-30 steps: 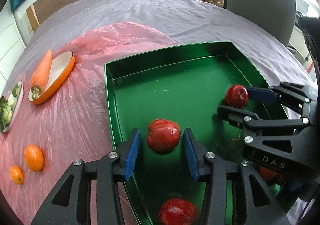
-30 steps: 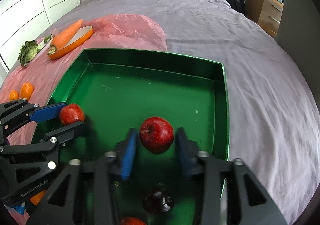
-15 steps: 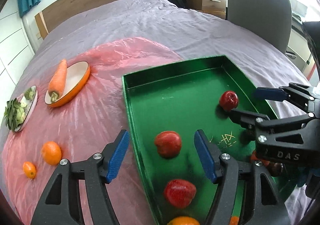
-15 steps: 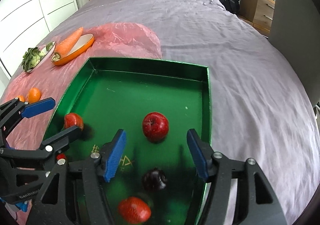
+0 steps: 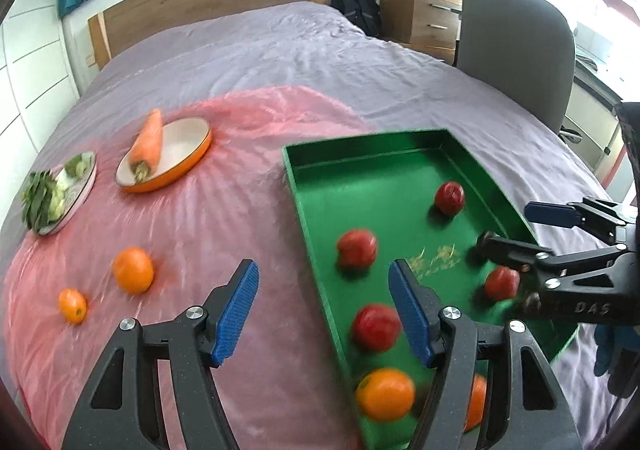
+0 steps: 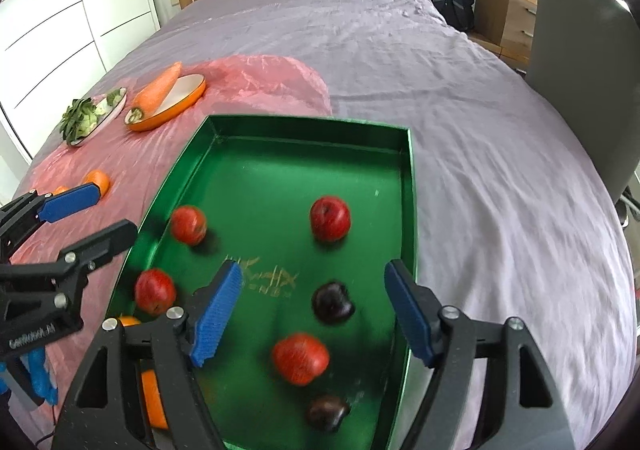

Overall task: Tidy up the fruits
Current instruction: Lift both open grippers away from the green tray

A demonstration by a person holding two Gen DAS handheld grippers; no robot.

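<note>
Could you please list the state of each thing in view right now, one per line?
Left gripper: open, holding nothing.
Right gripper: open, holding nothing.
Green tray: on the bed, holding apples and oranges.
Carrot: lying across the orange dish.
Two oranges: loose on the pink sheet, outside the tray.
</note>
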